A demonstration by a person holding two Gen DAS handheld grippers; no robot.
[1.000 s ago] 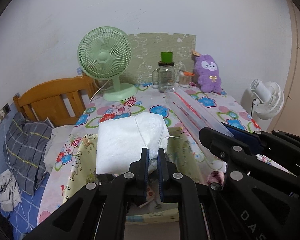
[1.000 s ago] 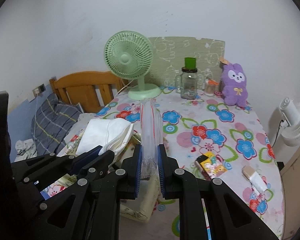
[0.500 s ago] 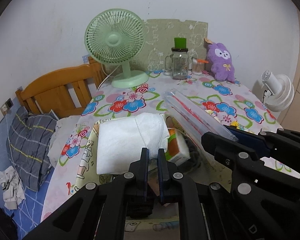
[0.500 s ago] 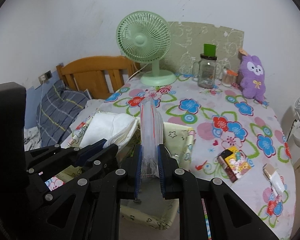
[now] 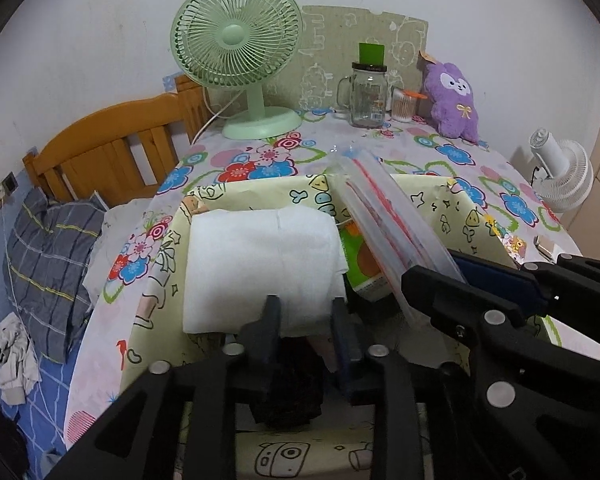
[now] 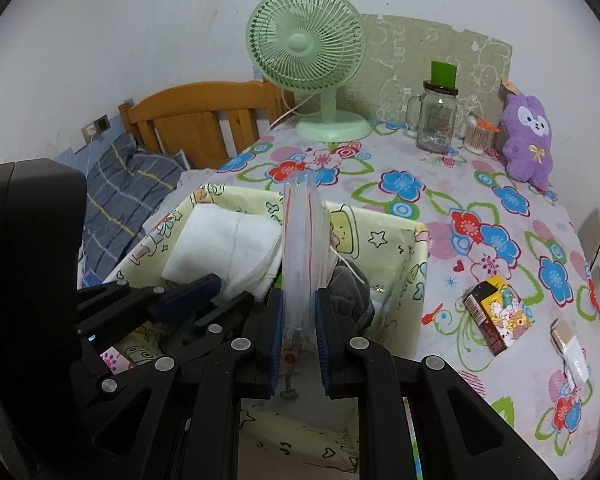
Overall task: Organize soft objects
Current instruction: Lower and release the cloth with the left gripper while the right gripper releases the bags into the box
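Broadly, the flower-patterned table [image 6: 479,216] carries a pale-yellow cartoon-print fabric box [image 6: 383,236]. Inside that box, at its left, lies the folded white cloth [image 5: 260,264]; the left hand-held gripper [image 5: 305,320] is opening around the cloth's near edge. Over the box's middle, the right hand-held gripper [image 6: 298,322] is clamped tight on a clear red-striped plastic zip bag [image 6: 301,236].

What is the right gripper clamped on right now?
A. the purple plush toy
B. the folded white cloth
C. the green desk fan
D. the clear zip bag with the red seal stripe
D: in the right wrist view the right gripper has both pads pressed on the clear zip bag, which stands up over the yellow fabric bin.
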